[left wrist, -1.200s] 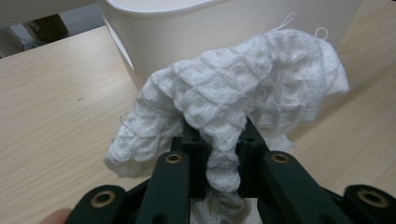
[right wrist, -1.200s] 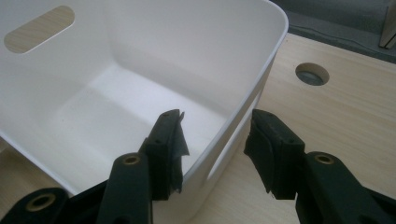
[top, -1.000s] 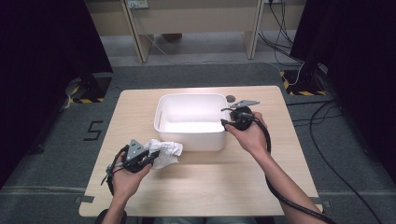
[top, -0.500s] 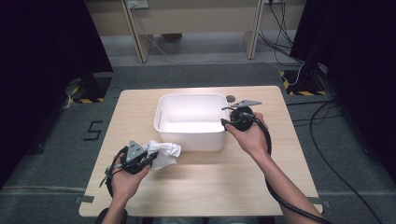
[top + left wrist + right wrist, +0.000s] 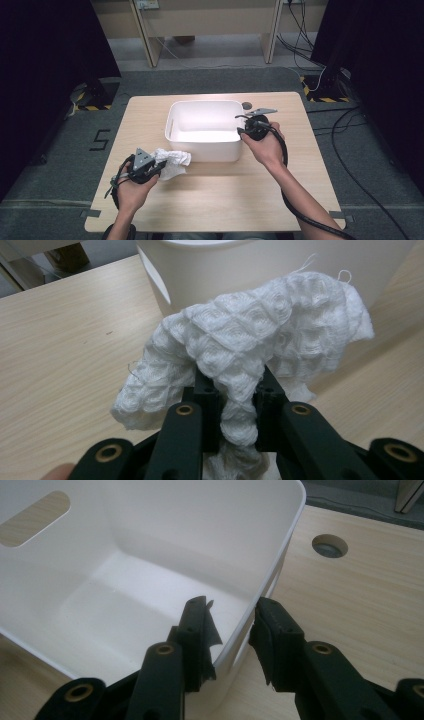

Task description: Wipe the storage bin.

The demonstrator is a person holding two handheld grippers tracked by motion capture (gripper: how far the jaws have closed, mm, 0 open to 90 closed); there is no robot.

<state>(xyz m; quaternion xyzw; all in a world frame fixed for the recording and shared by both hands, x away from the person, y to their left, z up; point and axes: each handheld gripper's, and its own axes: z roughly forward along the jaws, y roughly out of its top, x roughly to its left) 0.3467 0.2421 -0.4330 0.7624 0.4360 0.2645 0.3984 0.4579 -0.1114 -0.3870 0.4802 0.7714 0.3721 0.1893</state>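
- The pale wooden worktop [image 5: 215,200] stands on grey floor.
- The white plastic tub [image 5: 205,145] holds nothing.
- The left hand-held gripper [image 5: 150,170] clamps a white waffle-weave cloth [image 5: 172,162] beside the tub.
- The right hand-held gripper [image 5: 243,131], its jaws just closing, straddles the tub's right wall.

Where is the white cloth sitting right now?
In the high view the white cloth is at the table's front left, clamped in the left gripper, just off the white bin's near left corner.

A wooden table [image 5: 300,165] stands on grey carpet [image 5: 365,165].
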